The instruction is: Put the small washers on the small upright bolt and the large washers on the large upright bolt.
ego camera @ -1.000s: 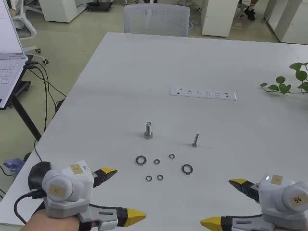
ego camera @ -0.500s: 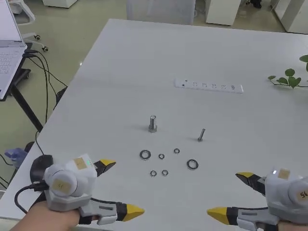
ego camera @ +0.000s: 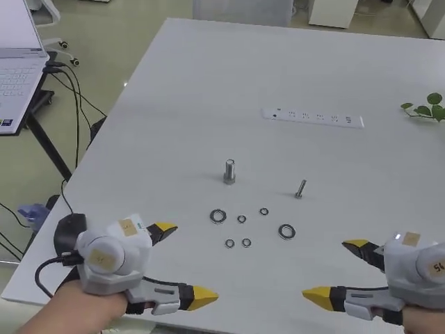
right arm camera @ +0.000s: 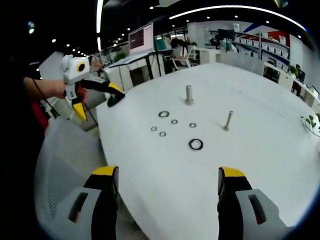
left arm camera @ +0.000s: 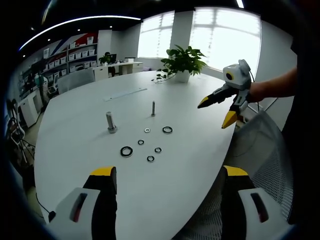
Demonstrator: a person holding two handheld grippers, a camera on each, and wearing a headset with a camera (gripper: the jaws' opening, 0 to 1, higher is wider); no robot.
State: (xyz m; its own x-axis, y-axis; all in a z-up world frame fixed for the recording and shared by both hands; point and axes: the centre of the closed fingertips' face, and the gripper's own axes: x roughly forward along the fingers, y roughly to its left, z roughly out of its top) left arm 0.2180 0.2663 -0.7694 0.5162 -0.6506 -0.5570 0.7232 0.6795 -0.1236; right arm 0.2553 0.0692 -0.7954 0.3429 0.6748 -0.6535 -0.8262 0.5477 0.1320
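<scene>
Head view: nothing is picked up yet, so I think this is step 1, the first grab. The yellow-tipped white left gripper (ego camera: 186,263) hangs at 7 o'clock of the washers, jaws spread wide, w/ nothing in them. The yellow-tipped white right gripper (ego camera: 335,270) hangs at 5 o'clock, jaws spread wide too, also w/ nothing. Both are over the near edge of the white tabletop (ego camera: 208,104), well apart from the parts.

All six washers lie flat on the table btw the grippers and the bolts. The fat upright silver bolt (ego camera: 229,170) stands at 12 o'clock of them, the thin upright silver bolt (ego camera: 300,188) at 2 o'clock. One big dark metal ring washer (ego camera: 217,216) lies at 9 o'clock of the group, the other big ring washer (ego camera: 286,231) at 3 o'clock. Four small metal ring washers (ego camera: 241,219) sit in the middle.

Next move, I think: one gripper goes forward and down to a washer, e.g. left to the big one at 9 o'clock. It has to pinch the rim, as thin flat rings are prob. hard to lift.
</scene>
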